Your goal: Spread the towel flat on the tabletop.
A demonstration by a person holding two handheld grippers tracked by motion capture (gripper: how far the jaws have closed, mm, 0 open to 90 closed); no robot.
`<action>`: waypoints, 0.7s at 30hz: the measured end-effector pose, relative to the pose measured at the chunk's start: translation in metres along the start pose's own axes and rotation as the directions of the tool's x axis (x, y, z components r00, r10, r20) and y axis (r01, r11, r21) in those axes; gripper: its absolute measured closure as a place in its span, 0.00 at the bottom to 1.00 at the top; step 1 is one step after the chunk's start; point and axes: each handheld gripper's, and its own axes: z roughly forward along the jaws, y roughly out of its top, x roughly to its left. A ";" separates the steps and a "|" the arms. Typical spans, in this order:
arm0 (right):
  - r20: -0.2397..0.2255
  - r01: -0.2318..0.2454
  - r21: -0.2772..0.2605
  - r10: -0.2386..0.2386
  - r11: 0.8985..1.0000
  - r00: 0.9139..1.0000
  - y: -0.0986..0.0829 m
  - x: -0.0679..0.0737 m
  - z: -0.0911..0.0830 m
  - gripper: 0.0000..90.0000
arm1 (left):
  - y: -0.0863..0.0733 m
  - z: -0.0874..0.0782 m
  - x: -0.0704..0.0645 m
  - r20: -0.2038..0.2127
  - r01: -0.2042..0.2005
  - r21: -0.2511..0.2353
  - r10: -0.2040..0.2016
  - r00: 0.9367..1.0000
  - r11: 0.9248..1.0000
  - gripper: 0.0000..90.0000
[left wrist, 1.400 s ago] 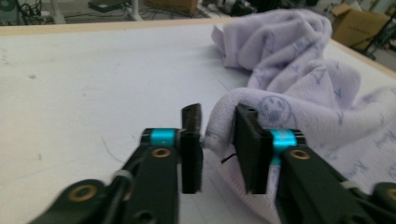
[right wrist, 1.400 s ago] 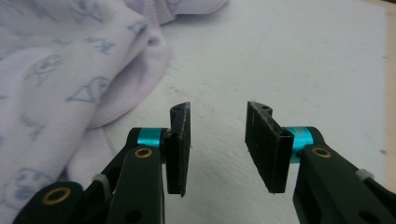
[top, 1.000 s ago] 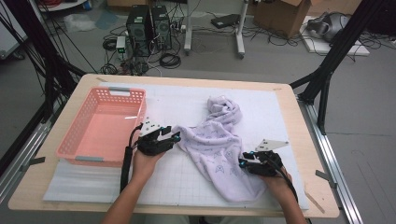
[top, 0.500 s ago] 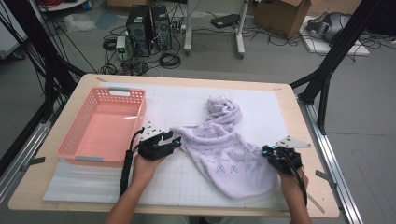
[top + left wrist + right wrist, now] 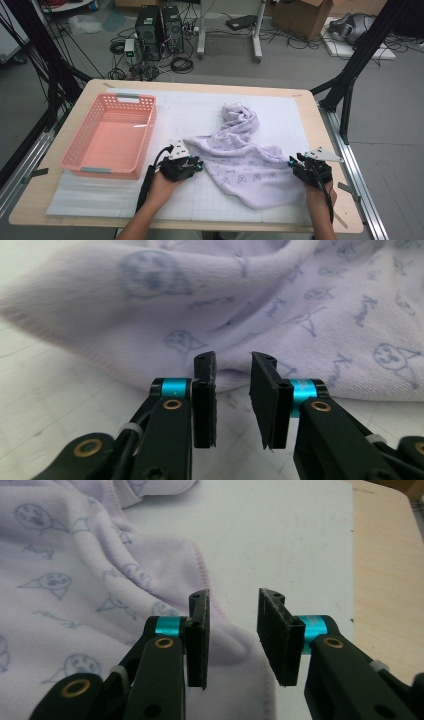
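Cloth (image 5: 245,160) spread on desk (image 5: 210,107), basket (image 5: 112,135) to its left.
L gripper (image 5: 196,165) at cloth's left edge, R gripper (image 5: 294,162) at right edge; both fingers part-open w/ hem between, nothing pinched.

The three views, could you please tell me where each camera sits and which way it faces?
High view: above the person's side of the table, looking forward and down; both forearms, left gripper and right gripper show.
Left gripper view: rides the left gripper, facing the lilac cloth; its open jaws show.
Right gripper view: rides the right gripper, facing the cloth's hem; its open jaws show.
All share the cloth and white mat.
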 end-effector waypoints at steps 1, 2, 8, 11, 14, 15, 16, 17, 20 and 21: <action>-0.012 0.008 -0.005 -0.008 1.000 1.000 0.000 0.002 0.001 0.72 | 0.002 0.004 -0.003 -0.001 -0.008 0.014 0.008 1.000 1.000 0.69; -0.012 0.008 -0.005 -0.008 1.000 1.000 0.000 0.002 0.001 0.72 | 0.004 0.006 -0.004 -0.003 -0.014 0.027 0.014 1.000 1.000 0.69; -0.032 0.005 -0.014 -0.005 1.000 0.999 0.002 0.005 0.001 0.69 | 0.017 0.030 -0.016 -0.042 -0.045 0.082 0.048 0.998 0.996 0.54; -0.028 0.012 -0.012 -0.012 1.000 1.000 0.001 0.005 0.001 0.68 | 0.020 0.034 -0.021 -0.012 -0.052 0.074 0.053 0.999 0.996 0.69; -0.029 0.023 -0.008 -0.024 1.000 0.999 0.000 0.006 0.001 0.69 | 0.017 0.030 -0.019 0.026 -0.032 0.057 0.030 0.999 0.998 0.90; -0.035 0.020 -0.008 -0.021 1.000 0.999 0.000 0.006 0.000 0.70 | 0.015 0.025 -0.015 0.034 -0.014 0.056 0.012 0.999 0.998 0.91; -0.035 0.020 -0.008 -0.021 1.000 0.999 0.000 0.006 0.000 0.70 | 0.013 0.019 -0.011 0.037 0.004 0.053 -0.006 0.999 0.999 0.91; -0.038 0.014 -0.012 -0.014 1.000 0.999 0.000 0.006 -0.001 0.70 | 0.010 0.011 -0.007 0.037 0.017 0.045 -0.019 0.999 0.999 0.91; -0.037 0.014 -0.016 -0.014 1.000 0.999 0.000 0.005 -0.002 0.70 | 0.005 -0.014 0.003 0.020 0.066 -0.017 -0.066 0.998 0.998 0.91; -0.037 0.012 -0.016 -0.012 1.000 0.999 0.000 0.005 -0.002 0.69 | 0.004 -0.024 0.009 -0.009 0.085 -0.051 -0.086 0.996 0.995 0.91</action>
